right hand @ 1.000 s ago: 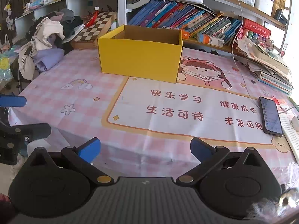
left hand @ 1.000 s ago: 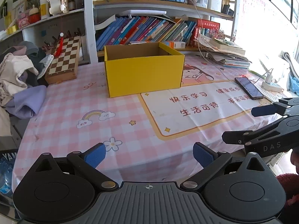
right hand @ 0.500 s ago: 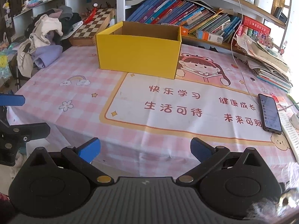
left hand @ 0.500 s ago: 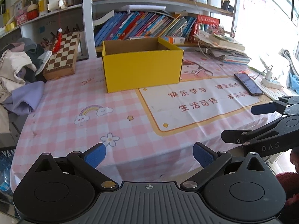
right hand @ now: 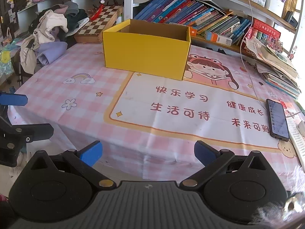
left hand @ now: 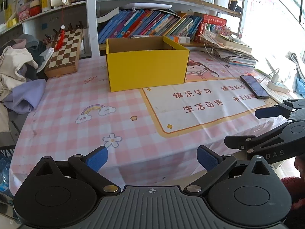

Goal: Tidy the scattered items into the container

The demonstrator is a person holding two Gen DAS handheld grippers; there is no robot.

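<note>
One yellow box (left hand: 146,68), open top, brown cardboard inside, sits on the pink checked tablecloth (left hand: 63,118) well ahead of both grippers. Left gripper (left hand: 152,157) jaws apart, empty; right gripper (right hand: 148,151) jaws apart, empty, both low at the near table edge. "DAS" reads on the right gripper's body. Mat (right hand: 190,105) ahead carries Chinese text. Phone (right hand: 277,119) lies far right. Chessboard (left hand: 64,51) ahead-left, behind the box.
</note>
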